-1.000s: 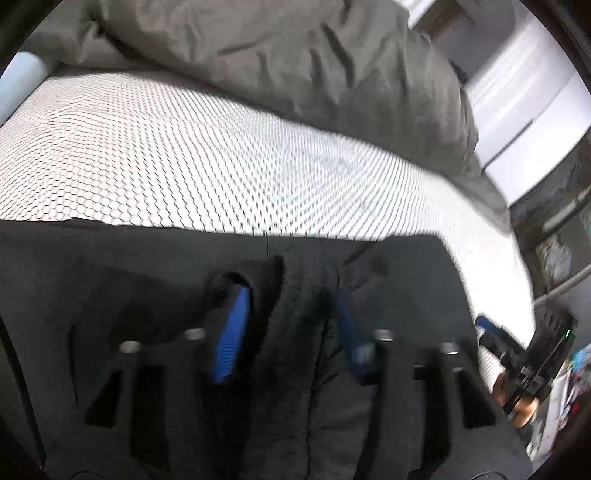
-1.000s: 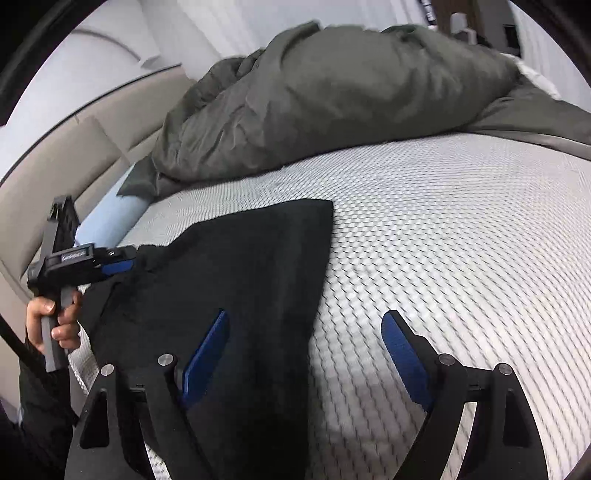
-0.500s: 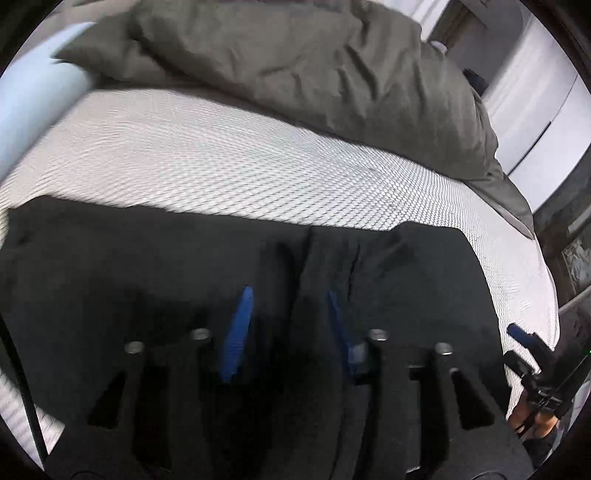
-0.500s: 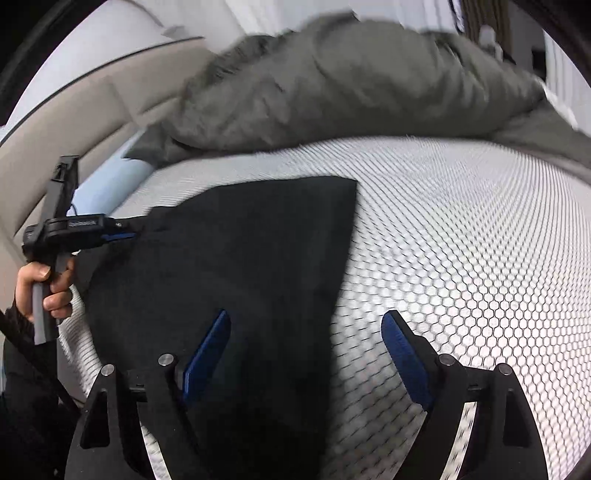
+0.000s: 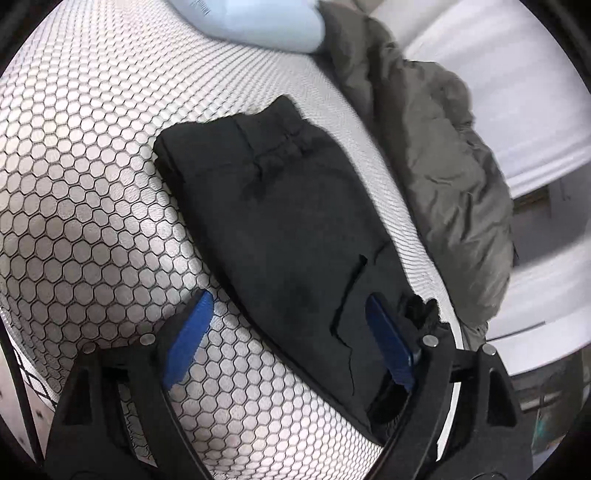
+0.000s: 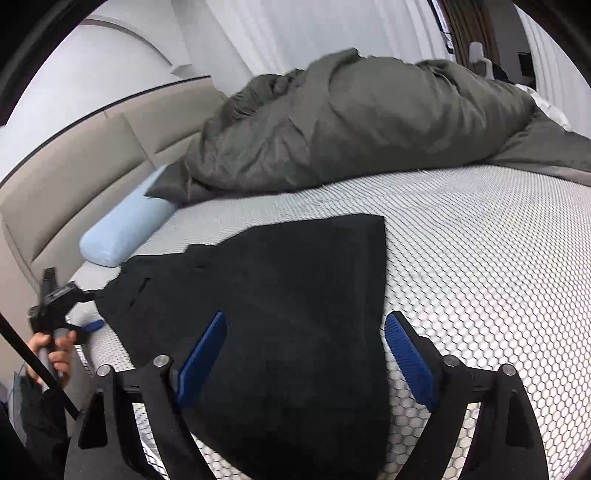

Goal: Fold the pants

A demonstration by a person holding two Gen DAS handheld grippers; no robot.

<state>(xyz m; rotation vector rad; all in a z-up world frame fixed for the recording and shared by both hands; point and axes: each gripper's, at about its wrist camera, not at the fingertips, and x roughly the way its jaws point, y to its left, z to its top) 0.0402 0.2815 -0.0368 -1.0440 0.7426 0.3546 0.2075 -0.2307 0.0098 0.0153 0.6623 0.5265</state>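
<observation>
Left wrist view: black pants (image 5: pixel 288 221) folded flat on the bed's mattress (image 5: pixel 92 192), white with a black honeycomb pattern. Left hand-held gripper (image 5: pixel 291 321) spread wide, jaws just been opening, holding nothing. Left blue pad (image 5: pixel 188 339) over bare mattress, right blue pad (image 5: pixel 388 343) over the near end of the pants, cloth lying loose between them, not pinched. Waistband end far from the camera, near a light blue bolster pillow (image 5: pixel 258 22). Crumpled grey-green duvet (image 5: pixel 443 155) along the far side of the pants, just beside them.

Right wrist view: same pants (image 6: pixel 277 314) lying dark and flat on the mattress (image 6: pixel 498 277), straight edge on the right. Right hand-held gripper (image 6: pixel 304 350) spread wide too, gripping nothing. Left blue pad (image 6: pixel 201 356) above the cloth, right blue pad (image 6: pixel 408 360) above bare mattress, cannot tell whether touching. Far left: the other hand-held gripper (image 6: pixel 83 310) at the corner of the pants, a hand (image 6: pixel 51 350) wrapped round its handle. Bolster pillow (image 6: pixel 125 229) against the beige padded headboard (image 6: pixel 74 177), duvet (image 6: pixel 351 122) heaped behind the pants, well apart from them.
</observation>
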